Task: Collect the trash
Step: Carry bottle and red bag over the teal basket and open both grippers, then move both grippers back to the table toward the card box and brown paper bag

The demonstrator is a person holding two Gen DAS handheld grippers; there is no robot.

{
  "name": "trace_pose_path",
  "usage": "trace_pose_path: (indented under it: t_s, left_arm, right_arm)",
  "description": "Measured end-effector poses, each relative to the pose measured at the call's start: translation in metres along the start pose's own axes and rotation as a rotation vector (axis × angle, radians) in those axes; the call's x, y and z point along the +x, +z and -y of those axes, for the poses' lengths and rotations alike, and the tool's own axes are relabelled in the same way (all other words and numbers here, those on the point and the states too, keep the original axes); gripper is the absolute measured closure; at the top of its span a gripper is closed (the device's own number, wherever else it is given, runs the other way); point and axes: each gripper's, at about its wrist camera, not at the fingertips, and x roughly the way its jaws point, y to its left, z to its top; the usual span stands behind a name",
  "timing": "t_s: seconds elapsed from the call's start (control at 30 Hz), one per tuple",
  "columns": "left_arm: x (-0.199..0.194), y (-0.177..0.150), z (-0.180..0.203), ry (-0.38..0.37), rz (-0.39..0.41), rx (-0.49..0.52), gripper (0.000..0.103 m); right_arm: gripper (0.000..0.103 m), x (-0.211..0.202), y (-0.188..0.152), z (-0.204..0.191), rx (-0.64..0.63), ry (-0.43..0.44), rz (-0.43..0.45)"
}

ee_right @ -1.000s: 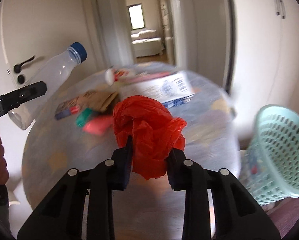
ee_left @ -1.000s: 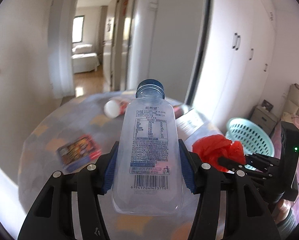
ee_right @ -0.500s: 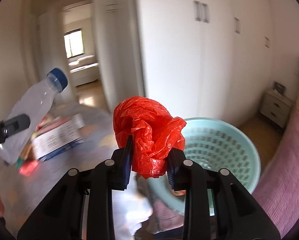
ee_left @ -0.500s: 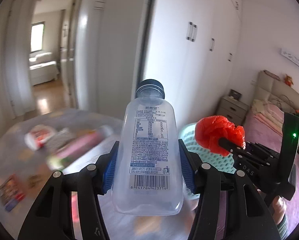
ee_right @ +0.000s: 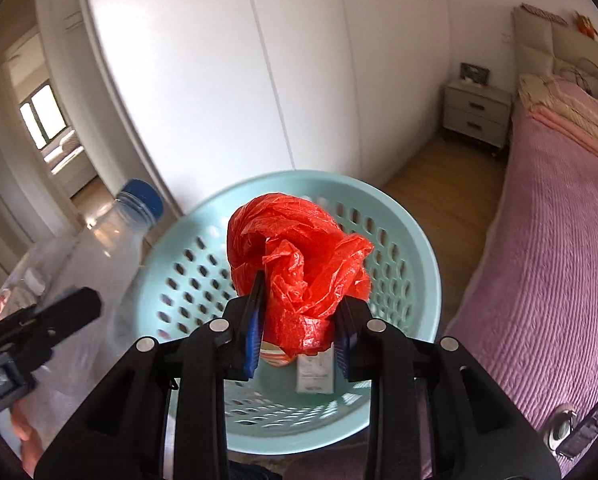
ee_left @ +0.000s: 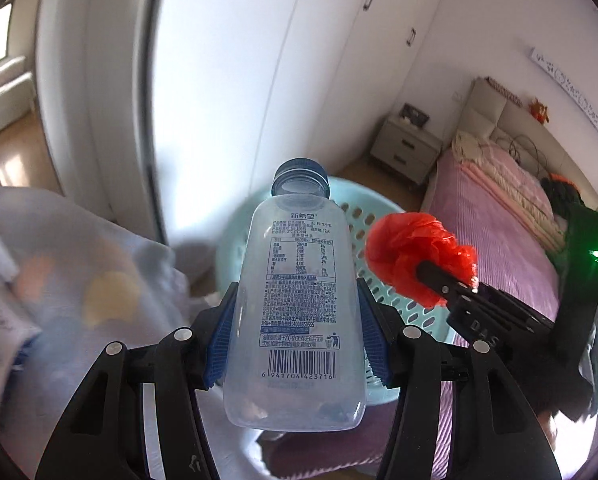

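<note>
My left gripper is shut on an empty clear plastic bottle with a blue cap, held upright. The bottle also shows at the left of the right wrist view. My right gripper is shut on a crumpled red plastic bag, held over the open mouth of a light green perforated basket. In the left wrist view the red bag sits right of the bottle, with the basket behind and below both. Some trash lies at the basket's bottom.
A table with a patterned cloth and blurred items lies at the left. White wardrobe doors stand behind the basket. A bed with a pink cover is on the right, with a nightstand beyond.
Both grippers have swung right from the table to the basket, each still holding its item. The red bag is now over the basket's mouth, the bottle near its left rim.
</note>
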Motion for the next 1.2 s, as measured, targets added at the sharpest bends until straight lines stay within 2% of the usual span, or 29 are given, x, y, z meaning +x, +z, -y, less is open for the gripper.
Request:
trace_pose_path:
  t_s: [0.17, 0.23, 0.3, 0.37, 0.8, 1.0, 1.2]
  left_arm:
    - [0.026, 0.0, 0.004, -0.023, -0.038, -0.009, 0.048]
    - [0.023, -0.001, 0.0, -0.032, -0.026, -0.012, 0.042]
    - [0.016, -0.002, 0.001, -0.028, -0.007, -0.009, 0.041]
    - [0.006, -0.004, 0.0, -0.026, 0.008, -0.002, 0.041]
    - [-0.081, -0.027, -0.015, 0.024, 0.155, -0.033, 0.041]
    - [-0.131, -0.045, -0.032, 0.073, 0.23, -0.074, 0.041]
    - [-0.191, -0.071, -0.068, 0.18, 0.312, -0.137, 0.041]
  right_arm:
    - [0.072, 0.01, -0.002, 0.01, 0.019, -0.03, -0.023]
    - [0.07, 0.012, -0.003, 0.009, 0.022, -0.019, -0.031]
    - [0.058, 0.012, -0.005, 0.01, 0.024, -0.012, -0.031]
    - [0.055, 0.009, -0.007, 0.009, 0.021, -0.01, -0.02]
    - [0.055, -0.027, -0.011, -0.017, -0.028, 0.041, 0.038]
    - [0.055, -0.052, -0.019, -0.055, -0.092, 0.11, 0.074]
    - [0.055, -0.072, -0.031, -0.117, -0.196, 0.232, 0.101]
